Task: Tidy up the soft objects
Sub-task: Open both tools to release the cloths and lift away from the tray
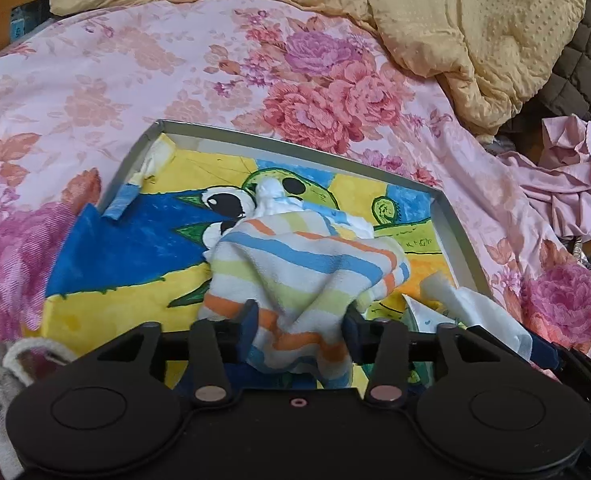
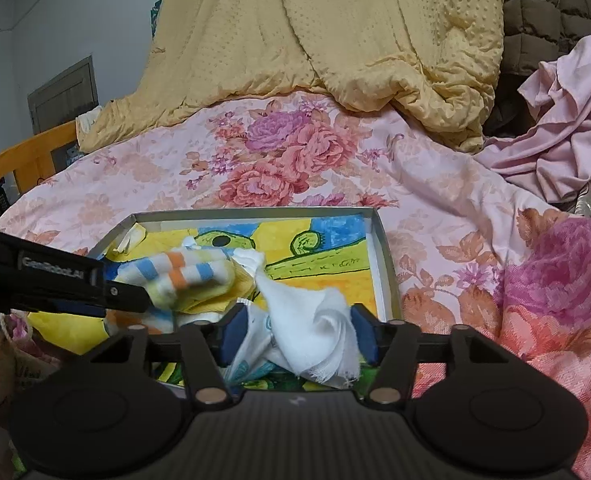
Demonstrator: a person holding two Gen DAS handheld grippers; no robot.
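STEP: set cloths in box | LEFT: your left tongs (image 1: 299, 320) stood half open, striped cloth (image 1: 307, 256) loose between the pads | RIGHT: your right tongs (image 2: 293, 332) stood wide around the white cloth (image 2: 315, 320) | PLACE: both lay in the box (image 1: 461, 248) ahead | ADVICE: you needed to withdraw straight back, avoiding snags.

Both tongs point forward and down toward 12 o'clock. The left tongs (image 1: 299, 320) stand parted, blue pads apart. The right tongs (image 2: 295, 336) stand parted wider.
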